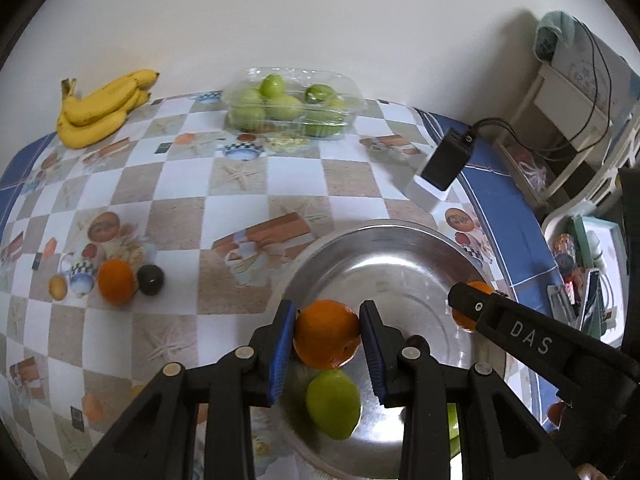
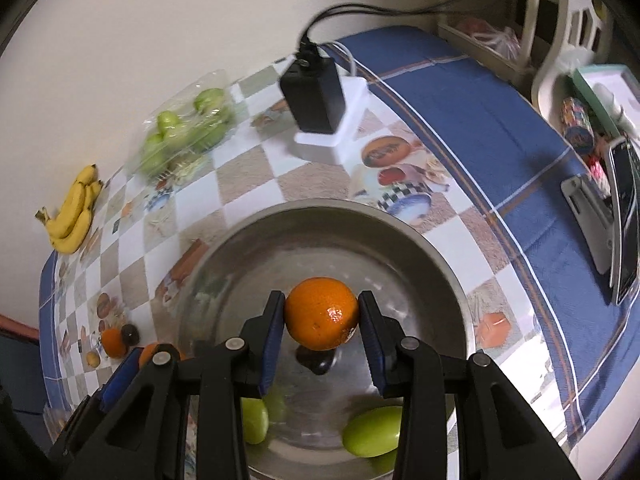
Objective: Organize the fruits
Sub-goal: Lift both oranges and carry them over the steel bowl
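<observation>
My left gripper (image 1: pixel 327 334) is shut on an orange (image 1: pixel 326 333) and holds it over the near left part of a steel bowl (image 1: pixel 400 236). My right gripper (image 2: pixel 321 314) is shut on another orange (image 2: pixel 321 313) above the middle of the same bowl (image 2: pixel 320 208). Green fruits lie in the bowl (image 1: pixel 334 404), (image 2: pixel 372 431), (image 2: pixel 254 420). The right gripper's finger also shows in the left wrist view (image 1: pixel 520 328), with its orange partly hidden behind it. The left gripper's blue pad shows at the lower left of the right wrist view (image 2: pixel 120 376).
On the checkered tablecloth (image 1: pixel 240 184) lie a third orange (image 1: pixel 116 281), a dark round fruit (image 1: pixel 150 279), a small yellowish fruit (image 1: pixel 58 287), a bunch of bananas (image 1: pixel 104 108) and a clear plastic box of green fruits (image 1: pixel 288 102). A black charger on a white block (image 1: pixel 444 168) stands behind the bowl.
</observation>
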The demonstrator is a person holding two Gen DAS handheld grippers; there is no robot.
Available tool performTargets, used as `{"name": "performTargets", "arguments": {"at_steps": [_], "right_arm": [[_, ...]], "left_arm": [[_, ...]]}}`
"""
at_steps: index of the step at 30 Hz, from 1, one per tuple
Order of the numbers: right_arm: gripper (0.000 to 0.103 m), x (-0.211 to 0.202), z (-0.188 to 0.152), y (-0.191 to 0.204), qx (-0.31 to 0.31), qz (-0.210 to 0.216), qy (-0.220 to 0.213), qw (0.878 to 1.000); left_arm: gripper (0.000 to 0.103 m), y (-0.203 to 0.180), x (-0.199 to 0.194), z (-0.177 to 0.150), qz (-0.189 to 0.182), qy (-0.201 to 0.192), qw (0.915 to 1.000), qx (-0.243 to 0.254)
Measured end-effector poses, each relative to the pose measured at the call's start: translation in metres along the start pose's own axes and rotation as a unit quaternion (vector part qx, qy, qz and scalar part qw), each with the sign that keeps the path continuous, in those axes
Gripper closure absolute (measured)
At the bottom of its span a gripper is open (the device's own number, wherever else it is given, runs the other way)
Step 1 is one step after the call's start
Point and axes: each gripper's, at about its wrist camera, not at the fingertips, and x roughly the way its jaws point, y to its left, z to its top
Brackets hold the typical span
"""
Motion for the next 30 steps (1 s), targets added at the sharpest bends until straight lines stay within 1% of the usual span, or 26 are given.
{"name": "performTargets", "arguments": {"at_steps": [3, 7, 11, 19, 24, 30], "right_arm": [[0.064, 0.006, 0.000, -0.003, 0.005, 0.003, 0.006, 1.000], [0.064, 0.016, 0.000, -0.005, 0.011, 0.009, 0.014, 1.000], [0.064, 0.028, -0.001, -0.006, 0.014, 0.003, 0.025, 1.000], [0.064, 0.045, 0.000, -0.011, 0.024, 0.006, 0.042, 0.999], [0.064, 0.053, -0.001, -0.011, 0.026, 0.003, 0.051, 0.998], [0.064, 0.055, 0.000, -0.011, 0.029, 0.003, 0.050, 0.998]], "left_arm": [[0.067, -0.006, 0.009, -0.001, 0.003, -0.008, 0.9999, 0.014], [0.067, -0.006, 0.019, -0.001, 0.004, -0.023, 0.9995, 0.020], [0.067, -0.007, 0.028, -0.001, 0.007, -0.029, 0.9993, 0.023], [0.067, -0.002, 0.050, -0.001, 0.007, -0.016, 0.9997, 0.018], [0.067, -0.002, 0.053, -0.001, 0.010, -0.018, 0.9997, 0.015], [0.067, -0.001, 0.056, 0.000, 0.011, -0.016, 0.9997, 0.014]]}}
